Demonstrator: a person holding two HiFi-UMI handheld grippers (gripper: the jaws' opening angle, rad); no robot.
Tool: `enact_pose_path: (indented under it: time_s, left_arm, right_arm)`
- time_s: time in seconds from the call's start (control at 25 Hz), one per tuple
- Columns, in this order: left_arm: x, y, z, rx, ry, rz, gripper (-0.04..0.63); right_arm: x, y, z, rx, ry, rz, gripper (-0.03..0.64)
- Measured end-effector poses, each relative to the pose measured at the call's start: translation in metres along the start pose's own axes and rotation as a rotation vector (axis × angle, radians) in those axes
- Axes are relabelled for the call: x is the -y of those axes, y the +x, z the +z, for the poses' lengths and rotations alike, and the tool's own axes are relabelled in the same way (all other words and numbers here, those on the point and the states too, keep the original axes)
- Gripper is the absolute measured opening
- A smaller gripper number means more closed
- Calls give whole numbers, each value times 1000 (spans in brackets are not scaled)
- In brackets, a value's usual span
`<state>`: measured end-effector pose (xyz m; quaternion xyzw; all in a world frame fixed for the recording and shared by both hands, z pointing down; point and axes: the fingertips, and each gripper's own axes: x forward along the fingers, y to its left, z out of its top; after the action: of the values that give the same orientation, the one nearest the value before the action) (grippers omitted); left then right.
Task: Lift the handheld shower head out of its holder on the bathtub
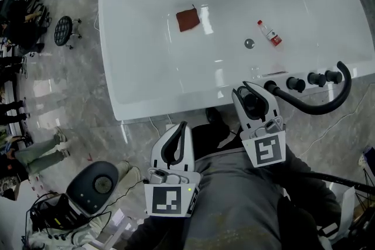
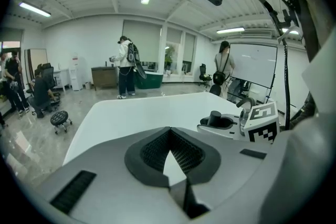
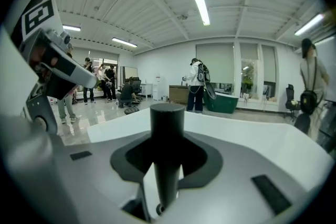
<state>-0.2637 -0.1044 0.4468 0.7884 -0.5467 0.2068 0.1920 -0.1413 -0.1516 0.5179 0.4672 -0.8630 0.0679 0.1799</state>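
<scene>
Shower head (image 1: 253, 101), mostly hidden inside right tongs (image 1: 243, 91)

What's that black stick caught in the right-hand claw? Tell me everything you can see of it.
It is the handheld shower head: a matte black round bar, flat-topped, narrowing downward. It stands upright, clasped by the right gripper, at the near rim of the bathtub. A black hose curves away beside it.
</scene>
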Motion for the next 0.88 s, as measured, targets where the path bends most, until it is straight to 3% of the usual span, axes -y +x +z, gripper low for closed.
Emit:
enact_pose_path:
  time_s: [0.88]
  left_arm:
    - [24, -10, 56, 75, -1, 40, 3]
  right_arm:
    - [14, -25, 59, 68, -25, 65, 114]
